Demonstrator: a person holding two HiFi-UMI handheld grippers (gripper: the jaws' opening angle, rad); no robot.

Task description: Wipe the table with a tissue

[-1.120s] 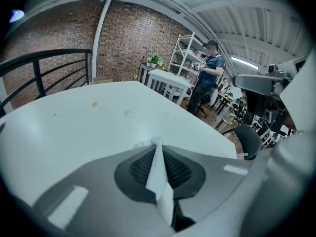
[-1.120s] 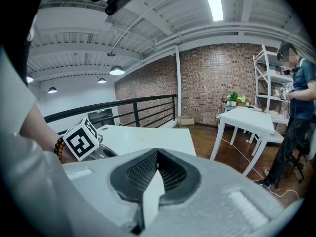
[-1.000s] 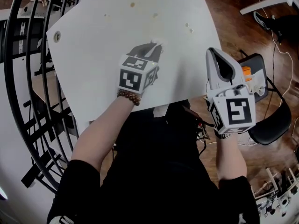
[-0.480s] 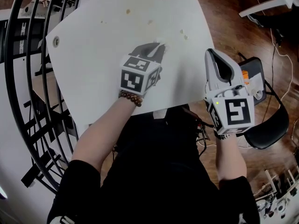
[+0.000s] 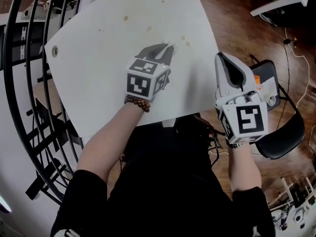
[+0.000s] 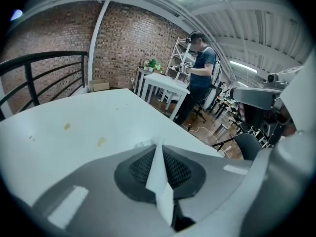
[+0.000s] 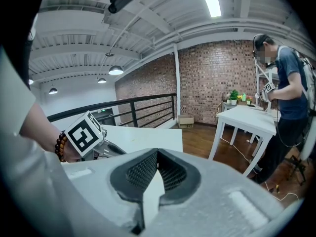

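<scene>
The white table (image 5: 113, 58) carries small yellowish stains (image 5: 185, 39) near its far right side and others (image 5: 126, 18) farther back. My left gripper (image 5: 165, 49) rests low over the table's middle, shut on a white tissue (image 5: 169, 47) that pokes out at its tip. In the left gripper view the tissue (image 6: 159, 174) shows as a white strip pinched between the jaws of the left gripper (image 6: 157, 143), with two stains (image 6: 100, 142) just ahead. My right gripper (image 5: 223, 57) hangs off the table's right edge, shut with nothing in it; the right gripper (image 7: 158, 152) looks toward the left one.
A black curved railing (image 5: 24, 83) runs along the left. A black chair (image 5: 281, 132) with an orange item (image 5: 256, 76) stands at the right on the wood floor. A person (image 7: 289, 107) stands by another white table (image 7: 247, 115). A round grommet (image 5: 54, 51) sits near the table's left corner.
The left gripper with the tissue has slid across the table toward the stains at the far right. The right gripper has hardly moved.
</scene>
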